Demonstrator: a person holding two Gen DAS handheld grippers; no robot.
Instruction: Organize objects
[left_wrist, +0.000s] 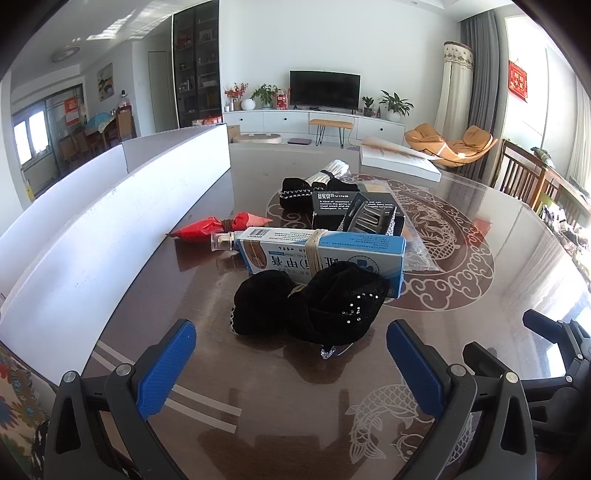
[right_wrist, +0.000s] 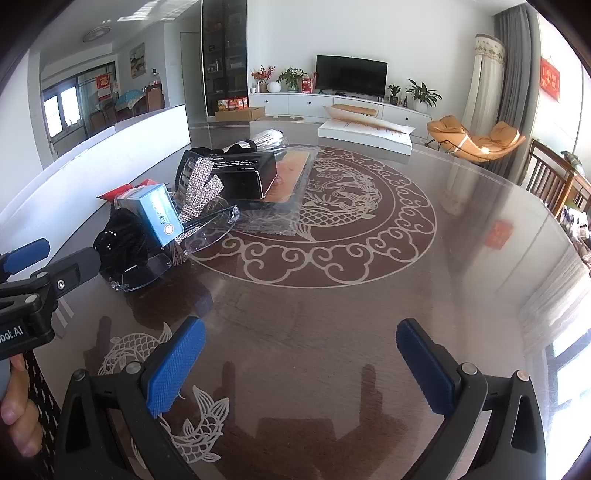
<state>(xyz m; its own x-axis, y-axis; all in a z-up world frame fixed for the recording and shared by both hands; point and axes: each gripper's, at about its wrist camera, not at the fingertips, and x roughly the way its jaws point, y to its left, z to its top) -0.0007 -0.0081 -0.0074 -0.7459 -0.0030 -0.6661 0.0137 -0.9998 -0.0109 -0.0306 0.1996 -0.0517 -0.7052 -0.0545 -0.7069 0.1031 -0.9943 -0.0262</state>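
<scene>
A pile of small items lies on the glass-topped table (right_wrist: 332, 302). Nearest in the left wrist view is a black velvet bundle (left_wrist: 310, 306) with a blue box (left_wrist: 321, 254) tied by string behind it. Further back are a red packet (left_wrist: 218, 225), a black box (left_wrist: 332, 206), a rhinestone hair clip (left_wrist: 365, 218) and black socks (left_wrist: 295, 192). My left gripper (left_wrist: 291, 369) stands open just short of the bundle, holding nothing. My right gripper (right_wrist: 299, 369) is open over bare table, right of the pile. Clear glasses (right_wrist: 210, 229) lie beside the blue box (right_wrist: 159, 214).
A white board (left_wrist: 110, 221) walls the table's left side. A clear plastic bag (right_wrist: 291, 177) lies behind the pile, and a white box (right_wrist: 365, 136) sits at the far edge. Wooden chairs (left_wrist: 524, 173) stand on the right. A hand (right_wrist: 18, 417) holds the left gripper.
</scene>
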